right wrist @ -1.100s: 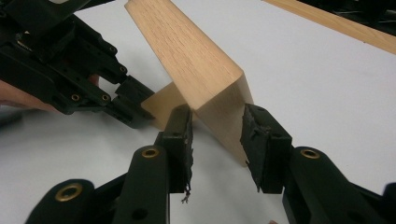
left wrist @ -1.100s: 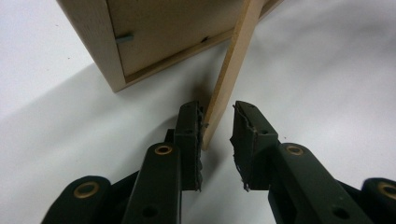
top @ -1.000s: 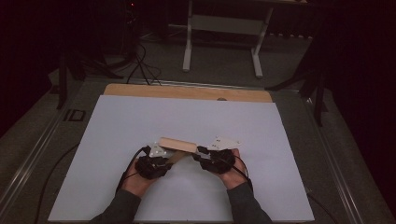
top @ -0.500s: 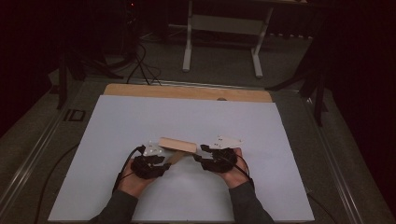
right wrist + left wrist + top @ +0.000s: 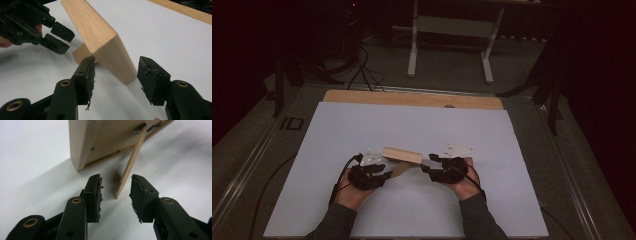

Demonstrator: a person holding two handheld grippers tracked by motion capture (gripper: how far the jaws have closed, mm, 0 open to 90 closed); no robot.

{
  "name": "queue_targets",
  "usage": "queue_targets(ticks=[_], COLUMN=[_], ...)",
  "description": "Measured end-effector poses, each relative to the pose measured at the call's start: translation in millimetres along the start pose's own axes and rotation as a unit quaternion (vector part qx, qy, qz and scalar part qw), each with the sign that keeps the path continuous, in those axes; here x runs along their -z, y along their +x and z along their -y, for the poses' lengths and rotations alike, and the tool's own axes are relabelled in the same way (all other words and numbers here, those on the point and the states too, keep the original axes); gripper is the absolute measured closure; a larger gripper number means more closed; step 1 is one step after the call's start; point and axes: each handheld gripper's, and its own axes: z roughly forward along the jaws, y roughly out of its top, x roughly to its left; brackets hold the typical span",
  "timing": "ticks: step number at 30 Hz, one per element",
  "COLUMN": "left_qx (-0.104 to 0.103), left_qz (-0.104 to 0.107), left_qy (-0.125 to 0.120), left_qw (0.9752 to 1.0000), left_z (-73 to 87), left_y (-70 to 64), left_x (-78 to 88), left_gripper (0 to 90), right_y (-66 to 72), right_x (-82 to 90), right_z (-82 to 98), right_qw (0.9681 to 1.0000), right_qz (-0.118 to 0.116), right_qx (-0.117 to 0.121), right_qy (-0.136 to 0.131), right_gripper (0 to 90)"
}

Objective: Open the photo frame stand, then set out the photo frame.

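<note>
Standing mid-tabletop on its thin prop leg, the wooden frame sat between both released grippers; a nudge from either parted jaws could topple it.

High view: fixed above the near edge of the counter, looking forward and down, far off. Left and right gripper views: low, close, looking along their own jaws. All three share the frame; the right gripper view also catches the left tool.
</note>
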Motion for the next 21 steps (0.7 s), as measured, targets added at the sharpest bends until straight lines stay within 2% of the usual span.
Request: queue_targets(ticks=[13,16,21], left_qx=[0.001,0.006,0.008], left_qz=[-0.006,-0.005,-0.005], left_qy=[-0.008,-0.012,-0.011], left_qw=[0.9999,0.9999,0.9999], left_z=[-2.1,-2.2,-2.5], left_y=[1.2,1.3,2.8], left_x=[6.3,6.9,9.1], left_gripper=[58.8,59.2,63.1], right_y=[-1.8,-3.7,-7.8], right_x=[-2.0,0.0,1.9], right_z=[2.2,2.5,3.7], right_qw=[0.9995,0.9995,0.9994], right_qz=[-0.022,-0.024,-0.019], right_qx=[0.015,0.008,0.011], right_qy=[0.018,0.018,0.025], right_gripper=[44.7,43.8,43.1])
